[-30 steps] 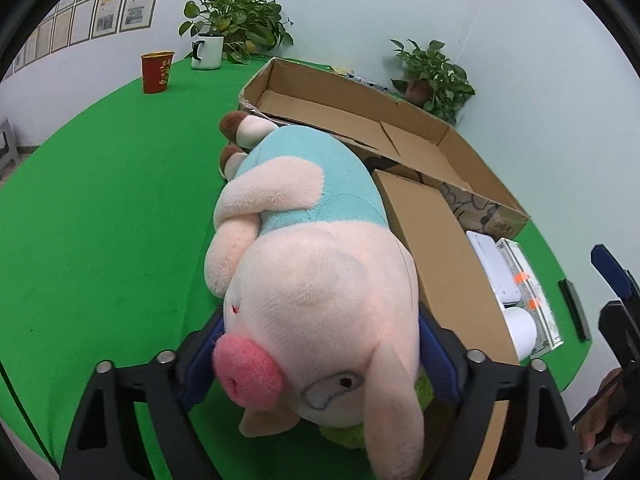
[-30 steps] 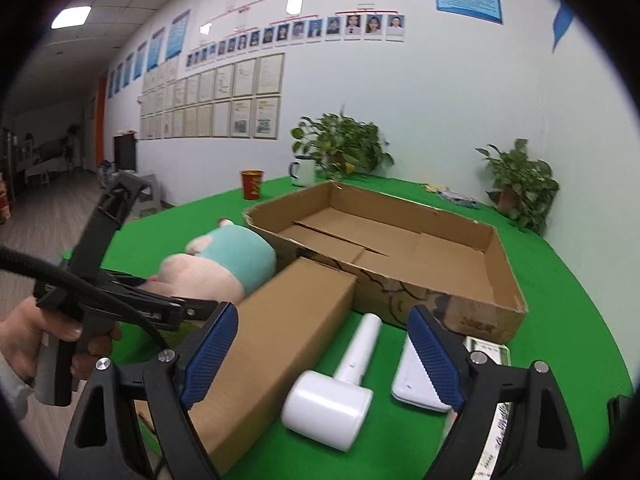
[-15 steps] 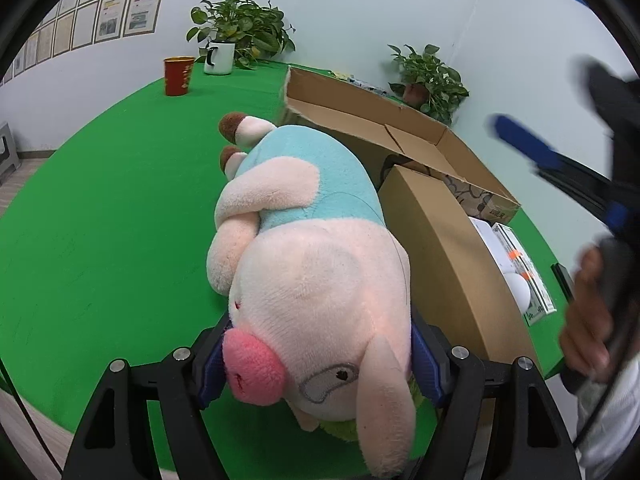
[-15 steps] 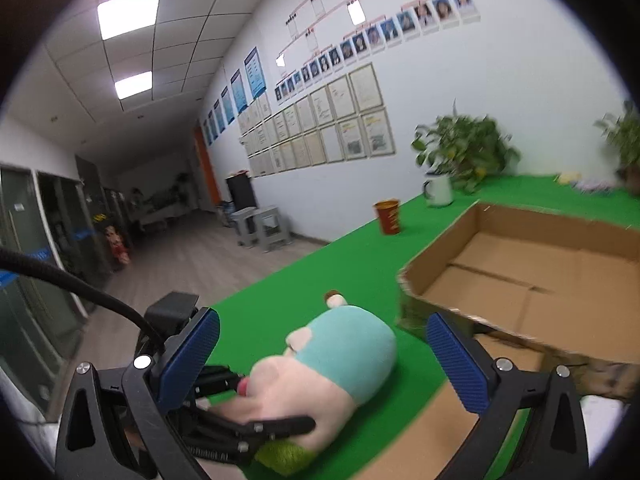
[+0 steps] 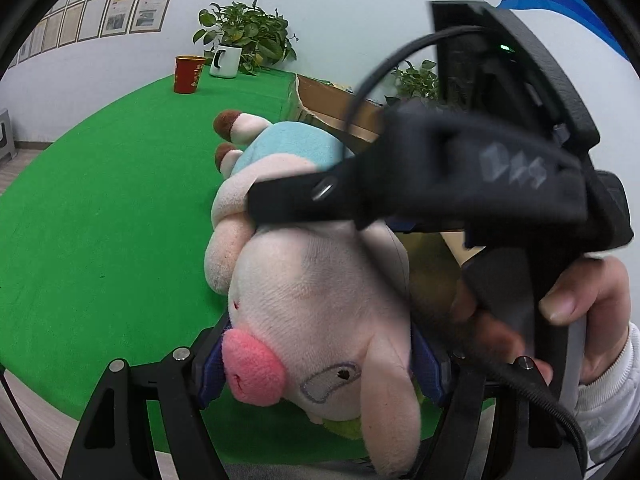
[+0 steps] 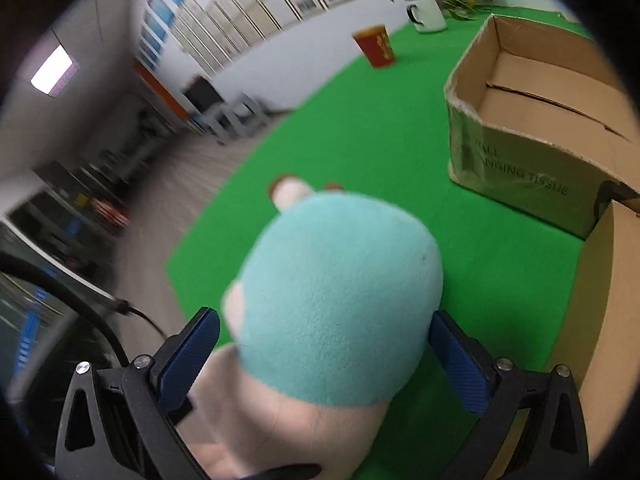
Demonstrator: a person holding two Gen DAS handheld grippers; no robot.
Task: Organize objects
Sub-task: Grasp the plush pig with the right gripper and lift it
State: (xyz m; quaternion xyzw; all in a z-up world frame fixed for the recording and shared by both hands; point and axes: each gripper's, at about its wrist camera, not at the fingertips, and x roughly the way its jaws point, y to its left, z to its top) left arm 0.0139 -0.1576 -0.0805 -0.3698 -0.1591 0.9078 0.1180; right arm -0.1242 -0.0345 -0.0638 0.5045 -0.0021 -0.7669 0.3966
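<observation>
Plush pig [image 5: 320, 312] clamped in left tool [image 5: 320, 364], right tool [image 6: 324, 356] straddling it.

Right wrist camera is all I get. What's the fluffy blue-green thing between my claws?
Observer: A toy pig; the left camera shows its pink snout.
Operator: Is anything holding it?
Observer: The left gripper, jaws just closing in, pinches its head on both sides.
Operator: Who's holding my claws?
Observer: A hand in a white sleeve holds the right gripper; its jaws, just opened wide, straddle the pig's body.
</observation>
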